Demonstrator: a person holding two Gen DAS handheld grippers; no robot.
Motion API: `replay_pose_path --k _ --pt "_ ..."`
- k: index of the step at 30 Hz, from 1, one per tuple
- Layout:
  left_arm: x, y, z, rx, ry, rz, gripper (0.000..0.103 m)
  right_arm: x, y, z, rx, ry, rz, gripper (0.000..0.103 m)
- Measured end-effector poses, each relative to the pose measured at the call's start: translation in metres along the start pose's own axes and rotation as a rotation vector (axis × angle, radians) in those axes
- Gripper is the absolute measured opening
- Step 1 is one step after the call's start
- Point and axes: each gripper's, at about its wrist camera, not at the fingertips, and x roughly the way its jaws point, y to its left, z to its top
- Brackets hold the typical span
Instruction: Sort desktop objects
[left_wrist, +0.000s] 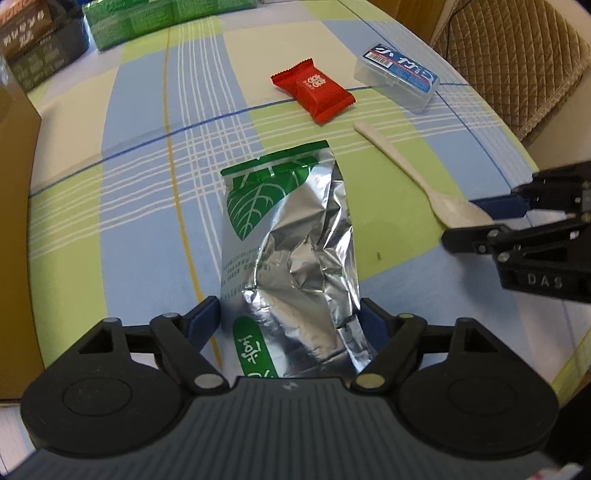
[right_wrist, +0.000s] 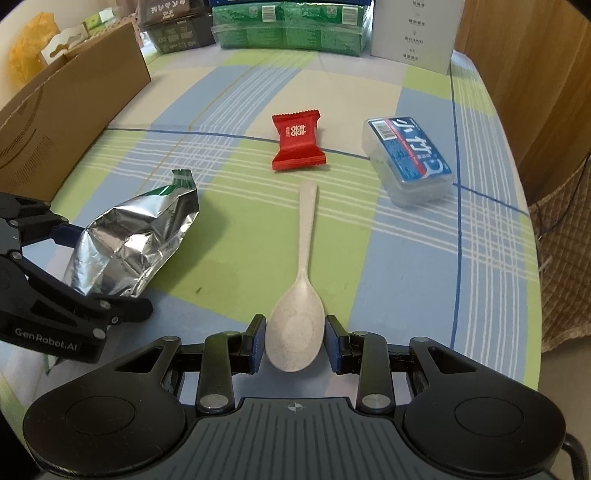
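Foil pouch (left_wrist: 291, 258), spoon (right_wrist: 299, 295), red candy packet (right_wrist: 297, 144), clear plastic case (right_wrist: 408, 160): all lie unsorted on worktop (right_wrist: 406, 277). Left gripper (left_wrist: 291, 317) fingers straddle the pouch, spread, no squeeze visible. Right gripper (right_wrist: 295, 338) fingers flank the spoon bowl; contact unclear.

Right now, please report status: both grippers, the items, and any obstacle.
Left gripper open around silver-green foil pouch. Right gripper astride the bowl of the cream spoon, grip unclear. Red candy packet and clear plastic box lie apart; nothing blocks.
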Motion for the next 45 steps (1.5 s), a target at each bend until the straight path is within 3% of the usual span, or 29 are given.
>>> replay_pose_path --k 6,9,13,16,32,45 --pt "-0.001 0.002 0.003 0.025 0.002 0.003 0.076 0.003 0.008 0.0 -0.026 -0.009 -0.039 0.031" --pt "-0.004 0.002 0.003 0.041 0.002 -0.002 0.069 0.004 0.009 0.0 -0.015 -0.015 -0.044 0.031" --pt "-0.008 0.003 0.007 0.059 0.005 0.008 0.051 0.004 0.01 0.001 0.002 -0.019 -0.042 0.031" --pt "-0.011 0.006 0.008 0.061 0.014 -0.008 0.047 0.001 0.01 0.0 0.006 -0.02 -0.039 0.03" --pt "-0.063 0.005 -0.001 0.067 -0.034 -0.007 0.046 -0.067 0.026 -0.003 0.086 -0.118 0.009 0.03" --pt "-0.133 0.016 -0.029 0.038 -0.111 0.02 0.046 -0.124 0.083 -0.013 0.101 -0.214 0.073 0.03"
